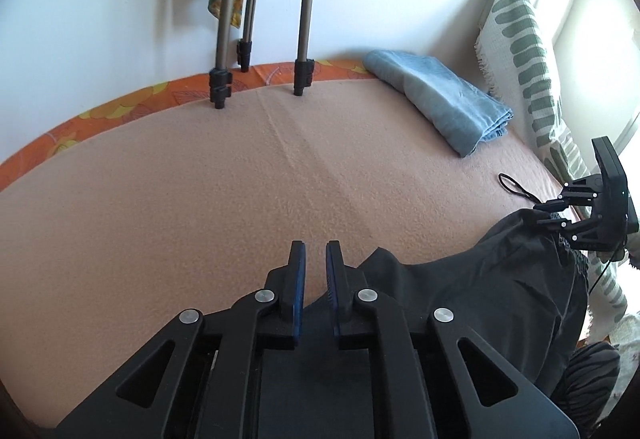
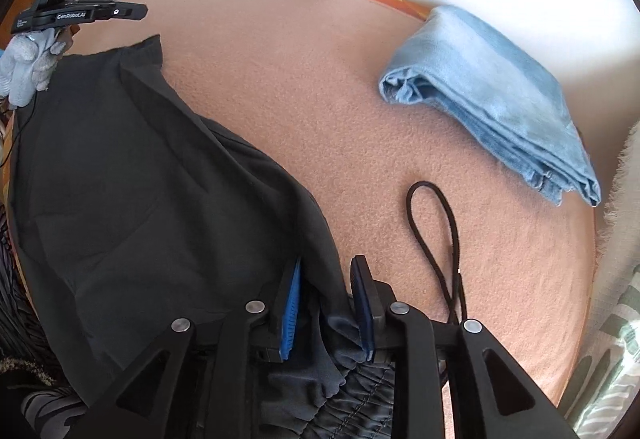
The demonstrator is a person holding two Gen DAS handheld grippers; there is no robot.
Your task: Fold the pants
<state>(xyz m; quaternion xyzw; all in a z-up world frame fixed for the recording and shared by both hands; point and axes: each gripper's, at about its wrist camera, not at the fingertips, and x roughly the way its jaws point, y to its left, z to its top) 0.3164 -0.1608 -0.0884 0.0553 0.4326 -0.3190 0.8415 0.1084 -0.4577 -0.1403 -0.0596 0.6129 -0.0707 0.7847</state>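
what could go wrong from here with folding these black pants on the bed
The right gripper has its jaws apart with the black fabric pants loosely between them, so the elastic waistband may slip out. The thin black cord loop lies just beside that gripper and could get caught in a regrasp. The left gripper holds nothing, its jaws nearly closed over the peach blanket, so one end lies uncontrolled.

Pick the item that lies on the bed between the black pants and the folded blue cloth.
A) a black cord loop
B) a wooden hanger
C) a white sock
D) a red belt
A: a black cord loop lies on the bed, with the black pants to its left and the folded blue cloth to its upper right in the right wrist view.
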